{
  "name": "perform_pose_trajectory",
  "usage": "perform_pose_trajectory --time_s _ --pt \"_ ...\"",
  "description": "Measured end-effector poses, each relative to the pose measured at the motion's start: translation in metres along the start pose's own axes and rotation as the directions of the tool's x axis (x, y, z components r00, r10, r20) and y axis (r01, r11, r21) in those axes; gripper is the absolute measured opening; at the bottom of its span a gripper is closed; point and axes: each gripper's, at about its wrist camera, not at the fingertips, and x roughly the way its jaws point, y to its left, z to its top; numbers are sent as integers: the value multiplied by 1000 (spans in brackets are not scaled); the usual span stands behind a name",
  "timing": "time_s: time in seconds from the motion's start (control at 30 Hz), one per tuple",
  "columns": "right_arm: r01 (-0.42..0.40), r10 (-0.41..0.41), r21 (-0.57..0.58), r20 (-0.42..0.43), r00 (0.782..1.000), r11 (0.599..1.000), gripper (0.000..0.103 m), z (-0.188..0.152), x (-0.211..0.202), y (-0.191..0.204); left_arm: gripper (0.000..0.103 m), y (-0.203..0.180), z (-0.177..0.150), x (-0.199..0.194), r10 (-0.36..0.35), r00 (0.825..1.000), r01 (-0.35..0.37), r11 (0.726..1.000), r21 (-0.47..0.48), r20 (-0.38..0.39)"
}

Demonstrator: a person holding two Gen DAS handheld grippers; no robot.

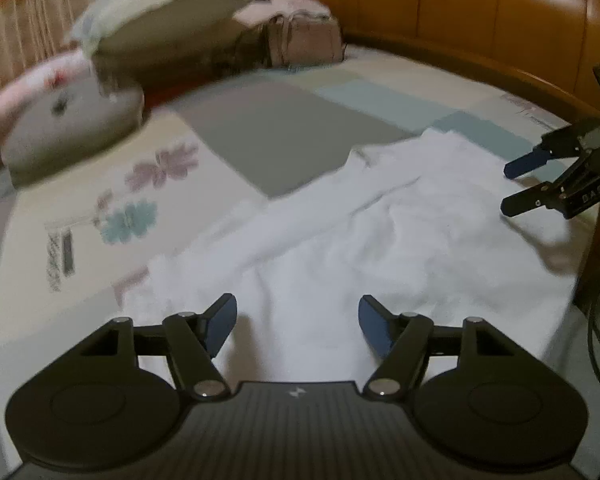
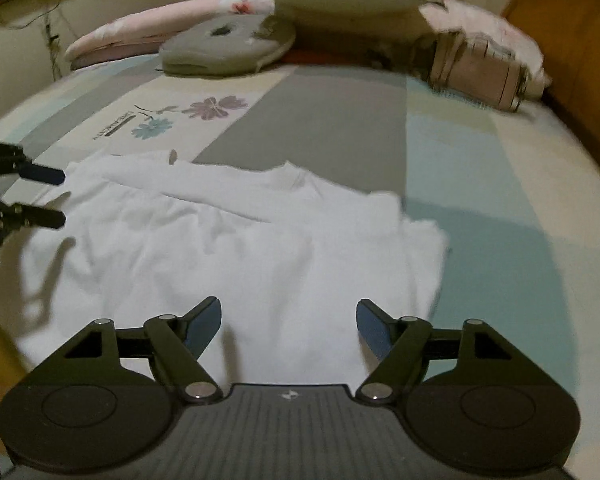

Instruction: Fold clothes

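Shirt (image 2: 236, 240) lies on bed (image 2: 480, 200), partly folded, rumpled; more folds left, we judge. Our left gripper (image 1: 298, 326) and right gripper (image 2: 288, 326) hover over near hem, both wide, holding nothing.

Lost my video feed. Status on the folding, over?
Left gripper and right gripper both open, empty, above cloth. White cotton shirt lies rumpled on the patchwork bedsheet, partly folded. Pillows far off; nothing obstructing.
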Motion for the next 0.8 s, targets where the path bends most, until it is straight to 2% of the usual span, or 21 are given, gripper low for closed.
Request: perform_pose_trajectory --time_s 0.07,0.13,0.2,0.3,0.33,0.47,0.53,0.6,0.67,0.73,0.8 --pt "22 -22 41 -5 1000 999 82 -6 10 -7 72 16 -11 15 7 999 -10 996 -91 -37" --pt "3 -6 85 35 999 996 83 -15 9 -15 72 28 -17 9 -23 1000 25 983 -183 14" --pt "-10 2 119 68 998 993 83 -22 9 -20 71 31 -16 4 4 1000 -2 980 -201 13" --pt "17 -26 117 74 997 993 86 -23 8 -15 71 34 -7 5 108 994 -110 978 -177 -20" --pt "23 -33 125 75 997 992 88 -22 10 -14 71 38 -5 6 106 994 -108 978 -179 -22" --pt "53 -66 166 73 995 985 92 -19 11 -9 71 49 7 -3 83 996 -71 963 -259 35" --pt "77 -90 182 63 994 980 92 -13 9 -5 73 52 13 -4 39 997 -18 964 -266 74" --pt "88 -103 176 78 992 980 92 -7 7 -1 75 53 17 5 -13 997 34 965 -261 79" --pt "100 -117 165 99 988 981 96 -2 8 0 76 53 18 20 -3 999 11 967 -253 32" --pt "109 -127 173 99 987 979 97 0 12 -4 75 52 14 34 63 998 -68 969 -236 -29" --pt "140 -158 204 73 985 969 97 -3 19 -15 80 49 14 39 132 989 -144 968 -206 -73"
